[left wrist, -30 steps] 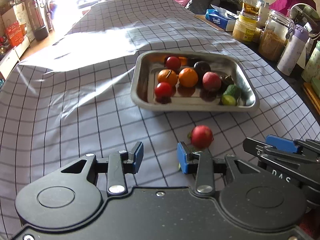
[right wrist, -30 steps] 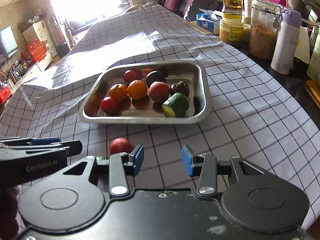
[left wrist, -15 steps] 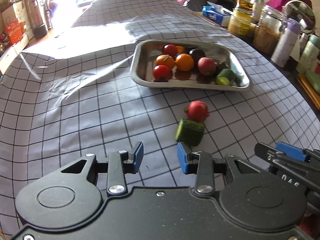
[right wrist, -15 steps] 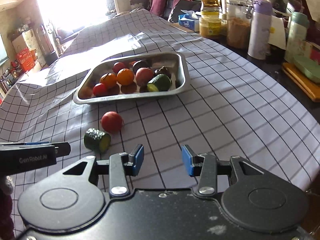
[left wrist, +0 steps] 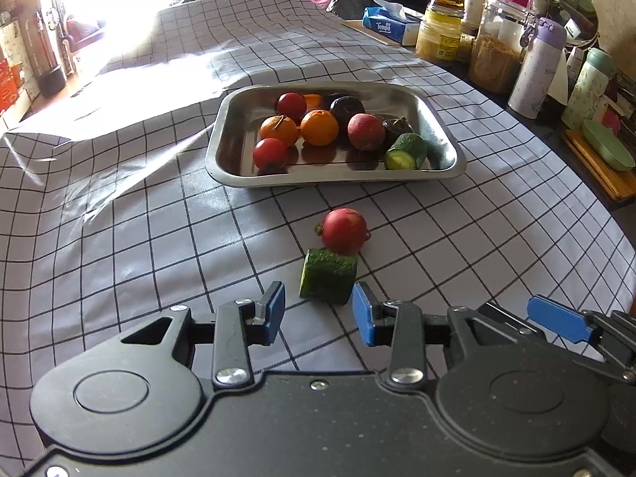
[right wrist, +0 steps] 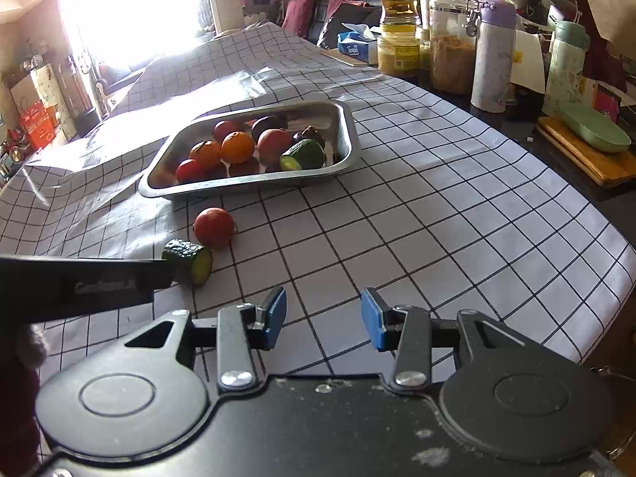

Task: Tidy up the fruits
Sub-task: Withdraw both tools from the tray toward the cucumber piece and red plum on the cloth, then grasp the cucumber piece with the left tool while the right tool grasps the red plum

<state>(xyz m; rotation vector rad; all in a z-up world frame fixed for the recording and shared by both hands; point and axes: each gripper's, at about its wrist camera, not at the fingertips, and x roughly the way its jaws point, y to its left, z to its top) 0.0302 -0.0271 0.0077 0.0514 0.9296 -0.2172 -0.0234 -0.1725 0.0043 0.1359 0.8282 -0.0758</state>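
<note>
Just ahead of the left tool, wide open and empty, the cucumber chunk lies on the tabletop, touching a red fruit at its 12. Risk: closing could nudge the fruit, roll it off. Right tool wide, empty. Tray further at 12. Text: "Tempo" tissue box, "GenRobot.AI" w/ blur.

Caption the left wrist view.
Open left gripper nears cucumber chunk beside a red fruit, short of the metal tray.
</note>
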